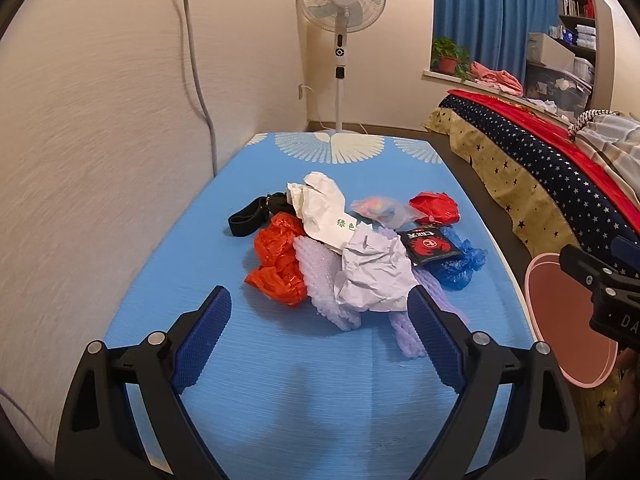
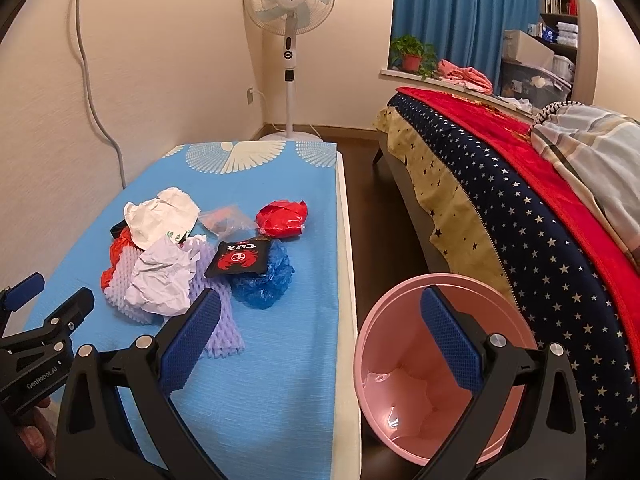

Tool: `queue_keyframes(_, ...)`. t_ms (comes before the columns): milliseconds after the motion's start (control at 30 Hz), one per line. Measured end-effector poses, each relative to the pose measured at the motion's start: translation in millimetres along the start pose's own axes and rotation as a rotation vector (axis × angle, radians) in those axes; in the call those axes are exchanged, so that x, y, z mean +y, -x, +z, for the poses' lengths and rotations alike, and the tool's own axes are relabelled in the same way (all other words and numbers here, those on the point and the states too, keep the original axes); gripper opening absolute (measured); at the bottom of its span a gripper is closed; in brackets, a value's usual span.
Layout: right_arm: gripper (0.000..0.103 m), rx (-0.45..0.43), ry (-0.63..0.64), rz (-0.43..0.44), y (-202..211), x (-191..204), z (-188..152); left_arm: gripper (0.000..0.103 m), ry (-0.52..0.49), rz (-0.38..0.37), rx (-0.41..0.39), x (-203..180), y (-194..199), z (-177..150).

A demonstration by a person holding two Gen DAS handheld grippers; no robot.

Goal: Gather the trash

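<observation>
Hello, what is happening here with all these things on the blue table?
A person holds two grippers above a blue table with a pile of trash: crumpled white paper, an orange plastic bag, a black snack packet and more. The left gripper and the right gripper are both open and hold nothing. A pink bin on the floor is empty, so collecting has not started.

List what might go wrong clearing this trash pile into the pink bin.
1. The pieces overlap: the crumpled white paper lies on the purple foam netting, so the open left gripper may drag neighbours along.
2. The blue plastic bag and red wrapper sit toward the table's bin-side edge; a nudge could push them to the floor.
3. The pink bin looks tilted, and light scraps may miss or bounce out.
</observation>
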State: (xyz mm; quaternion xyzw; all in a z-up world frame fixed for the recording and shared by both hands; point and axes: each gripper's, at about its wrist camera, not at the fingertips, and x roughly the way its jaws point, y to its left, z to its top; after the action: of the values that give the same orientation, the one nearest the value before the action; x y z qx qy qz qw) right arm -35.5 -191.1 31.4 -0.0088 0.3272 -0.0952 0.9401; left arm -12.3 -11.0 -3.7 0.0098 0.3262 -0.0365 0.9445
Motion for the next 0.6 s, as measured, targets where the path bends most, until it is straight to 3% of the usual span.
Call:
queue_keyframes(200, 0.096, -0.007, -0.001, 0.003, 1.5, -0.2, 0.2, 0.087, -0.001, 0.001, -0.01, 0.5, -0.2, 0.8)
queue_keyframes(400, 0.085, -0.025, -0.005, 0.003, 4.5, -0.2, -0.1, 0.087, -0.002, -0.003, -0.018, -0.2, 0.7, 1.5)
queue_keyframes(600, 0.083, -0.026, -0.008, 0.009, 4.2, 0.5, -0.5, 0.081, 0.0, -0.007, -0.018, 0.4, 2.4, 1.0)
